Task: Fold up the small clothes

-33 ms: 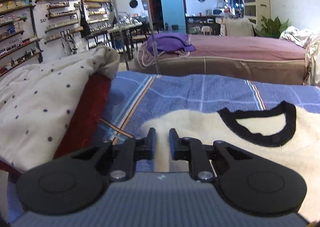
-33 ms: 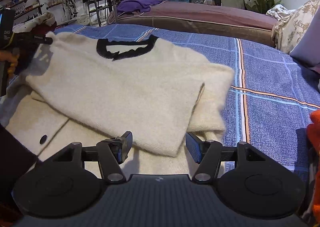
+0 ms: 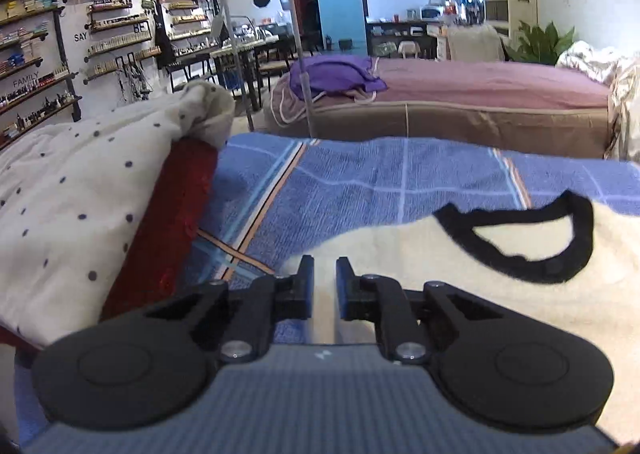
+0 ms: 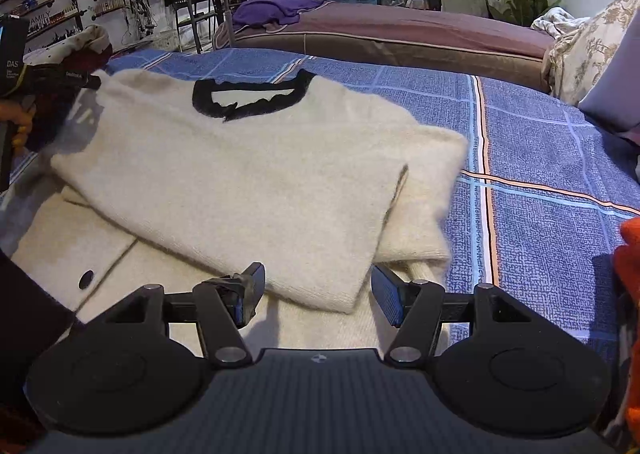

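left wrist view: the left tool (image 3: 324, 286) sits low over the bed (image 3: 360, 181), which is covered by a blue plaid bedspread. its jaws are drawn close together on the cream fabric at the left shoulder edge of the cream sweater (image 3: 460, 274); a narrow strip of that fabric shows between the pads, so the tool is clamped on the sweater. the sweater's black collar (image 3: 560, 250) lies to the right of the tool. along the left edge of the bed rests a white dotted blanket (image 3: 68, 205) over a red cloth (image 3: 168, 230).

right wrist view: the right tool (image 4: 318, 292) hovers at the near edge of the bed, jaws spread wide apart, with nothing pressed between the pads. the folded lower corner of the cream sweater (image 4: 248, 181) lies just beyond and between the two fingers, apart from both. the sweater is laid in the middle of the bed, collar (image 4: 248, 93) toward the far edge, one side folded inward. it rests on top of a second cream garment with a dark button (image 4: 86, 280) near the left near corner. at the left edge of the bed, a hand (image 4: 18, 121) holds the left tool against the sweater's shoulder. an orange item (image 4: 628, 254) shows at the right edge. a second bed with a purple cloth (image 4: 276, 11) stands beyond.
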{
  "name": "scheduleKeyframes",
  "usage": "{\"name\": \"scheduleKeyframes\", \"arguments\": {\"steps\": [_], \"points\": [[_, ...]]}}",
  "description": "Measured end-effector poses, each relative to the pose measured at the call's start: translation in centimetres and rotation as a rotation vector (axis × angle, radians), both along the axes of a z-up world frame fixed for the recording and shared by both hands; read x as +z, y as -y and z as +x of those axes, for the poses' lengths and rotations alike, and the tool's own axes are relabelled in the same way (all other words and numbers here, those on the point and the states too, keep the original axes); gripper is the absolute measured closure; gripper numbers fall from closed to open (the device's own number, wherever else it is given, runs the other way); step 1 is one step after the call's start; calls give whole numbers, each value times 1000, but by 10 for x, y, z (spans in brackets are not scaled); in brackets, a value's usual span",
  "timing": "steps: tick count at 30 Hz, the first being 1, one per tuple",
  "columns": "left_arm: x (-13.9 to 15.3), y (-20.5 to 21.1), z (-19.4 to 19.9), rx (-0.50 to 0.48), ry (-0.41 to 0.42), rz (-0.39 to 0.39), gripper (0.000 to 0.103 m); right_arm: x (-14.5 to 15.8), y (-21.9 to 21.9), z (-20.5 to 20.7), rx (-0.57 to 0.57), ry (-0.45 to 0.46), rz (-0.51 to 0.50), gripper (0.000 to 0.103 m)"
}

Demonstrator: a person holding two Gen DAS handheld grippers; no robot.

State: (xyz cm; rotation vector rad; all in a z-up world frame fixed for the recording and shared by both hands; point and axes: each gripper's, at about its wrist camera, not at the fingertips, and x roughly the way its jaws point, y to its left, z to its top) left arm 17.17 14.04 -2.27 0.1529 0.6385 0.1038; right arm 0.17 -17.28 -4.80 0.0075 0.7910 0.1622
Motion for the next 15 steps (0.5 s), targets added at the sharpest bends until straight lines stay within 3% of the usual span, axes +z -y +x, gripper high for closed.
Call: {"name": "scheduleKeyframes", "arguments": {"steps": [2, 5, 9, 13, 15], "points": [[-11, 0, 8, 59, -23, 135, 91, 0, -2, 1, 6, 4, 0, 6], [-19, -2, 6, 105, -61, 239, 63, 7, -6, 0, 23, 51, -8, 6], [-3, 9, -30, -44, -15, 65, 55, 8, -17, 4, 88, 86, -16, 6], [-11, 29, -51, -129, -119, -70, 54, 5, -36, 16, 162, 114, -62, 9], [-25, 35, -57, -137, -160, -79, 53, 4, -45, 23, 161, 154, -174, 11]]}}
